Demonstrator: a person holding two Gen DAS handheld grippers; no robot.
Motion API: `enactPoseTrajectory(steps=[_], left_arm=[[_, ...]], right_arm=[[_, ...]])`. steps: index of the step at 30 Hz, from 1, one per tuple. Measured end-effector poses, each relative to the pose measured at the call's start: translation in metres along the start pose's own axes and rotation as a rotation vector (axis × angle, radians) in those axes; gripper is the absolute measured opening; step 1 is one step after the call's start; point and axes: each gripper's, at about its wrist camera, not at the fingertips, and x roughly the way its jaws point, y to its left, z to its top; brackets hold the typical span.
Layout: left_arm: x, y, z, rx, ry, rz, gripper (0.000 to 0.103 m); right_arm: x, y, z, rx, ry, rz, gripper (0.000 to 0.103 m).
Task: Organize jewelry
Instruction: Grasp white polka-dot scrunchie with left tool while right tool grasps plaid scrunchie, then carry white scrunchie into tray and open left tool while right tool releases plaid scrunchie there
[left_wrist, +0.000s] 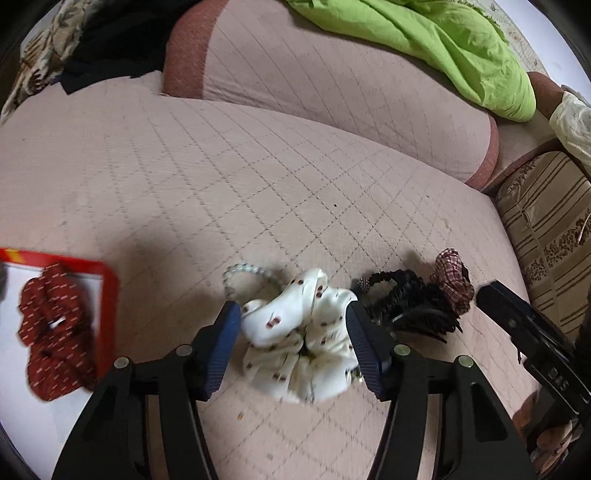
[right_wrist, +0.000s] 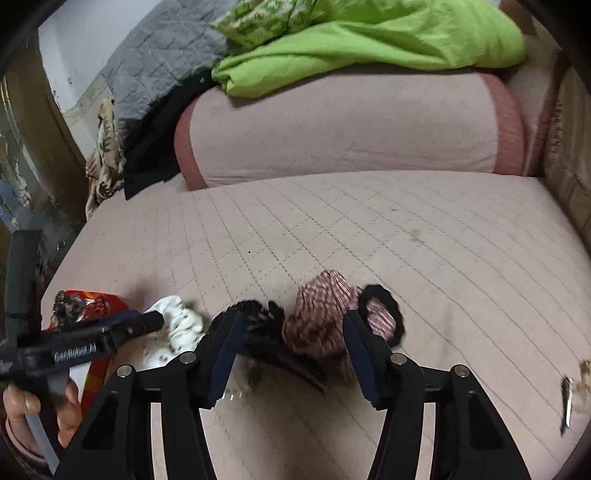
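A green blanket (right_wrist: 369, 44) lies on the pink bolster (right_wrist: 347, 129); a grey quilt (right_wrist: 159, 55) sits behind dark clothing (right_wrist: 155, 147).

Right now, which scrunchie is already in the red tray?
The dark red patterned scrunchie, lying in the red tray. The white scrunchie and checked scrunchie lie on the cushion.

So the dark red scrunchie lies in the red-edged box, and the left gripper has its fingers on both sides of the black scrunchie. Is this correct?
Not entirely. In the left wrist view, the left gripper has its fingers on both sides of the white scrunchie, not a black one; the black hair ties lie further right. The dark red scrunchie does lie in the red-edged box.
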Motion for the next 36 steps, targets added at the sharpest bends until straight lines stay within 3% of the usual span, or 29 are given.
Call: enactPoseTrajectory(steps=[2,3,4,5,6,13,20,25,27,28,32,33,34,35,36], left_arm=[[0.009,-0.004,0.000,0.018,0.014,0.008,0.057],[0.012,-0.005,0.001,0.028,0.018,0.010,0.052],[0.014,-0.008,0.000,0.043,0.029,0.012,0.027],[0.016,-0.010,-0.001,0.051,0.043,0.012,0.003],[0.016,-0.011,-0.002,0.055,0.052,0.006,0.003],[-0.032,-0.012,-0.017,0.037,-0.001,-0.056,0.003],[-0.114,-0.013,-0.058,0.005,-0.041,-0.181,0.003],[-0.140,0.000,-0.114,-0.051,0.038,-0.243,0.003],[-0.133,0.008,-0.136,-0.057,0.083,-0.220,0.003],[-0.127,0.010,-0.147,-0.061,0.105,-0.195,0.003],[-0.108,0.017,-0.174,-0.057,0.166,-0.062,0.004],[-0.110,0.018,-0.176,-0.055,0.157,-0.052,0.005],[-0.113,0.017,-0.176,-0.054,0.146,-0.058,0.014],[-0.118,0.016,-0.176,-0.058,0.132,-0.074,0.032],[-0.121,0.016,-0.176,-0.064,0.114,-0.080,0.041]], right_arm=[[0.017,-0.003,0.004,0.010,0.028,-0.014,0.053],[0.024,-0.005,0.005,0.016,0.043,-0.029,0.042],[0.031,-0.007,0.005,0.025,0.055,-0.061,0.026],[0.036,-0.009,0.004,0.030,0.067,-0.081,0.017],[0.038,-0.013,0.004,0.043,0.075,-0.084,0.008],[-0.010,-0.024,-0.004,0.125,0.006,-0.051,0.005],[-0.084,-0.010,-0.031,0.185,-0.041,0.069,0.005],[-0.117,-0.002,-0.085,0.286,0.018,0.251,0.005],[-0.113,-0.005,-0.116,0.359,0.072,0.329,0.005],[-0.109,-0.006,-0.128,0.379,0.092,0.328,0.005],[-0.095,-0.017,-0.164,0.425,0.144,0.210,0.013],[-0.096,-0.019,-0.166,0.427,0.141,0.186,0.034],[-0.099,-0.022,-0.169,0.433,0.131,0.167,0.062],[-0.104,-0.026,-0.172,0.439,0.114,0.159,0.071],[-0.109,-0.027,-0.174,0.445,0.088,0.148,0.074]])
